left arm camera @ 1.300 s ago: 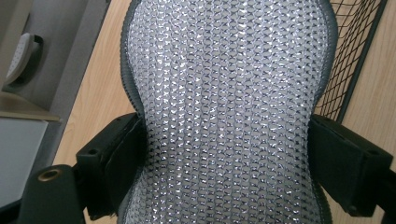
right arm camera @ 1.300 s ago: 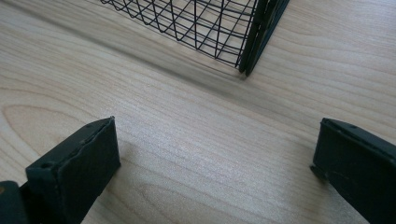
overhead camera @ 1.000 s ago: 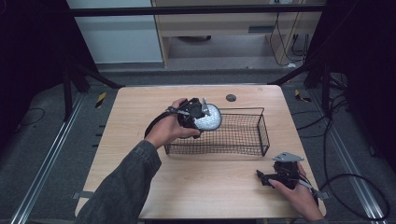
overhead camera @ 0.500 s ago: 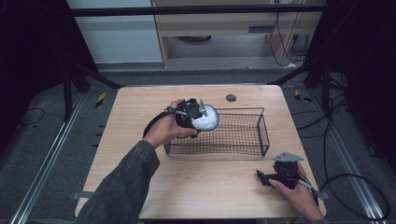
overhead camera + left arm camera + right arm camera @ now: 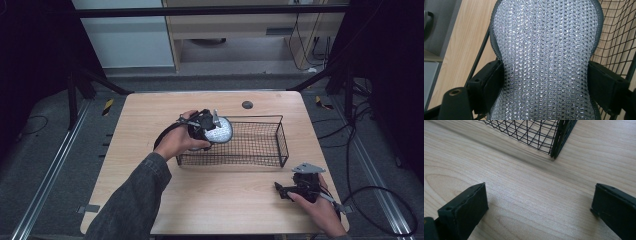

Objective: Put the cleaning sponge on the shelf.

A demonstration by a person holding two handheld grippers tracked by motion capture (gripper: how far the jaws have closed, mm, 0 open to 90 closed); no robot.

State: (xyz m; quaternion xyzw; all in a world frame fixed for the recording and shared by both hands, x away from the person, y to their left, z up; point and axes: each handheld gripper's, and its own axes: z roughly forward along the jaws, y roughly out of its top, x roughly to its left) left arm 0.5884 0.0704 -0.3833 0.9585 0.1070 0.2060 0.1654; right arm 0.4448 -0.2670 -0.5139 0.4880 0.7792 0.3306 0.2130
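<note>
High view of a light wooden bench carrying a black wire basket that lies across its middle. The left hand-held gripper is held above the left end of the basket and pinches a silver sequined pad with a dark grey edge; the pad hangs over the basket's left rim, clear of the bench. In the left gripper view the pad lies lengthwise between the two black jaws, which have just been closing and now press on its two long sides, so that its outline narrows where they bear on it; the wire mesh of the basket appears at the right behind it and the bench at the left. The person's left hand wraps the gripper body, with a grey sleeve running down to the bottom edge. The right hand-held gripper rests on the bench near its front right corner, well apart from the basket, with the right hand on it. In the right gripper view its jaws stand spread wide with only bare bench between them, and a near corner of the basket lies beyond.
</note>
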